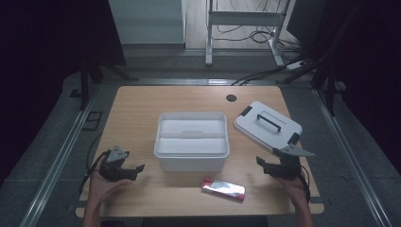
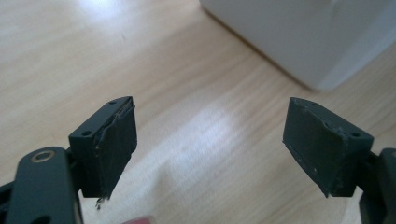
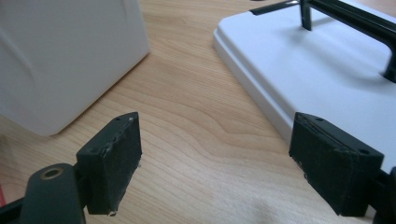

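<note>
A white open-topped bin [image 1: 191, 140] stands in the middle of the wooden table [image 1: 137, 101]. Its white lid [image 1: 267, 125] with a black handle lies flat to the right of it. A red and silver packet [image 1: 223, 188] lies in front of the bin near the table's front edge. My left gripper [image 1: 138, 169] rests low at the front left, jaws wide apart and empty; the bin's corner [image 2: 322, 37] shows beyond it. My right gripper [image 1: 261, 162] sits at the front right, open and empty, between the bin [image 3: 60, 56] and the lid [image 3: 327, 70].
A round cable hole [image 1: 231, 98] is in the table's far edge. Behind the table are a white desk frame [image 1: 246, 23] and cables on the floor. Bare wood lies left of the bin.
</note>
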Motion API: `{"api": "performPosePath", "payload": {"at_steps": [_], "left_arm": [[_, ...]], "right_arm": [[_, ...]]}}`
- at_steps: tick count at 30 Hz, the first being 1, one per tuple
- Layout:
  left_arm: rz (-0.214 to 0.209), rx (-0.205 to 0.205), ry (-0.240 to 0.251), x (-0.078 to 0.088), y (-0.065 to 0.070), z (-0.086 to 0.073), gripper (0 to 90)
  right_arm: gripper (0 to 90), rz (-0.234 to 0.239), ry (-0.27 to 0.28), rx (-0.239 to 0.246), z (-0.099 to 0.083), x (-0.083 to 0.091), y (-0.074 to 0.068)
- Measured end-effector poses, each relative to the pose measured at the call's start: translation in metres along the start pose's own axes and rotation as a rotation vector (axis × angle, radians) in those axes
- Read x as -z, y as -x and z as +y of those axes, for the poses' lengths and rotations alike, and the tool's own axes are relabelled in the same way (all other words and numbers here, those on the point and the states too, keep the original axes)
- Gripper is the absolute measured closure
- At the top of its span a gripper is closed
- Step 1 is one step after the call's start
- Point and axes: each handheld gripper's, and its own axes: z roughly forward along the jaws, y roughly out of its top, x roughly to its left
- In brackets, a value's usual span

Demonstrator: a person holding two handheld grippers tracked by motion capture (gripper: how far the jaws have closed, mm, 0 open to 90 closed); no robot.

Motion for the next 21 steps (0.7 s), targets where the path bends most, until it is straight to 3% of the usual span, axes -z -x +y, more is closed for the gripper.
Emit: {"api": "performPosePath", "payload": {"at_steps": [3,7,14,15,19,21], "left_arm": [[-0.006,0.018,0.031,0.004,-0.003,0.000,17.1],[0.005,0.010,0.015,0.001,-0.002,-0.001,17.2],[-0.025,0.030,0.028,-0.002,0.001,0.001,20.0],[-0.006,0.021,0.029,-0.001,0.003,0.004,20.2],[-0.011,0.002,0.048,0.008,0.006,0.013,23.3],[0.007,-0.031,0.054,0.015,0.009,0.023,24.2]], "right_arm": [[18.4,0.014,0.004,0.049,0.001,0.001,-0.004],[18.4,0.031,0.012,0.057,0.001,0.005,-0.005],[18.5,0.065,0.022,0.055,0.002,0.011,0.000],[18.9,0.061,0.020,0.054,0.001,0.011,0.001],[20.0,0.063,0.030,0.039,-0.001,0.014,0.006],[20.2,0.066,0.025,0.038,-0.002,0.014,0.007]]}}
